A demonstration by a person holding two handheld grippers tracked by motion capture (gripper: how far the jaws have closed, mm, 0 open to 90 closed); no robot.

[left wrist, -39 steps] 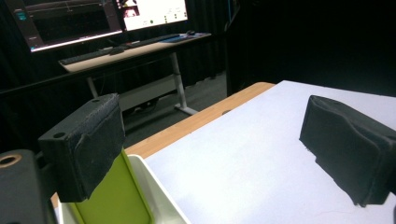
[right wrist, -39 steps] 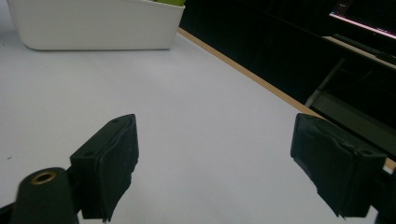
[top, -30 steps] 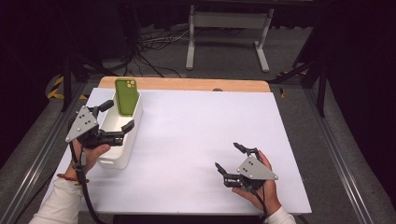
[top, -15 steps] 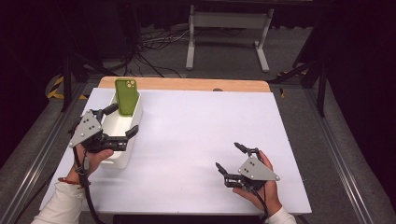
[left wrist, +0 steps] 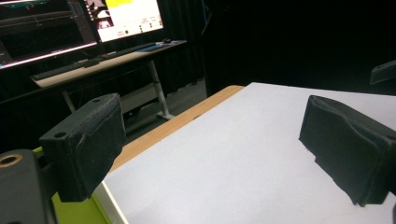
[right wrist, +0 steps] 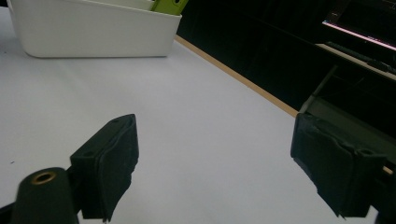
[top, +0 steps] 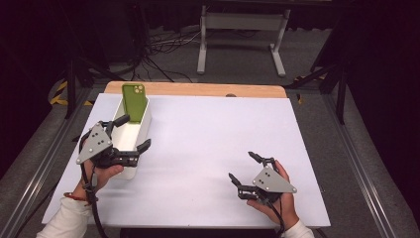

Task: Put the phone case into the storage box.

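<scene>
Green phone case [top: 134, 101], rigid-looking plastic slab with a camera cut-out at its top corner, stands on end in the far end of the white rectangular plastic bin [top: 140, 133], leaning against the far wall, top half clear of the rim.

Left gripper [top: 132, 134] above the bin's near end, jaws spread wide, nothing between the pads; one jaw over the bin's left wall, the other over its right edge. In the left gripper view, green edge [left wrist: 77, 212] low at the near left beside the bin's white rim [left wrist: 111, 208].

Right gripper [top: 244, 167] resting on the white table cover [top: 213, 129] at near right, well apart from the bin, jaws wide and empty.

Handling, judged: case light, thin, stiff across its face but probably flexible at the side lips; smooth finish, likely slippery. Best hold: pads on the two flat faces of the exposed upper part, below the camera hole. Tipping likely if nudged.

Bin contents: the case alone as far as visible; near floor hidden by the left gripper.
</scene>
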